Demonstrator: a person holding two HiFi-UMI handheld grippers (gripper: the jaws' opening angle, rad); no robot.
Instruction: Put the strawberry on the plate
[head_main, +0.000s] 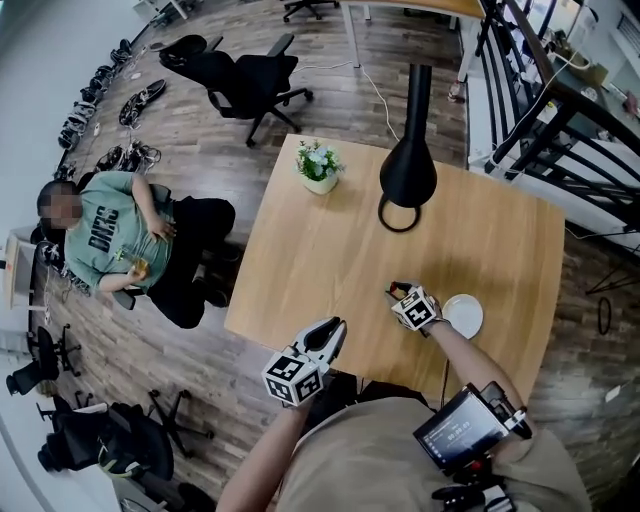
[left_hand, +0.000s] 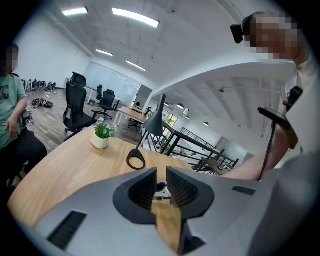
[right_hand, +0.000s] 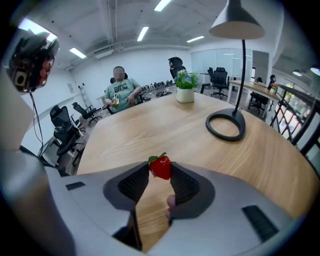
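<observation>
A red strawberry (right_hand: 160, 166) with a green stem sits between the fingertips of my right gripper (right_hand: 160, 171), whose pads press on it. In the head view the right gripper (head_main: 398, 291) hovers over the wooden table (head_main: 320, 270), just left of the small white plate (head_main: 463, 315), which has nothing on it. My left gripper (head_main: 335, 328) hangs near the table's front edge. In its own view the left gripper (left_hand: 161, 186) shows a narrow gap between the jaws, with nothing in it.
A black lamp (head_main: 407, 165) with a ring base (head_main: 400, 213) stands at the far middle of the table, a potted plant (head_main: 319, 168) to its left. A seated person (head_main: 120, 235) and office chairs (head_main: 250, 80) are off to the left. A railing (head_main: 560, 120) lies to the right.
</observation>
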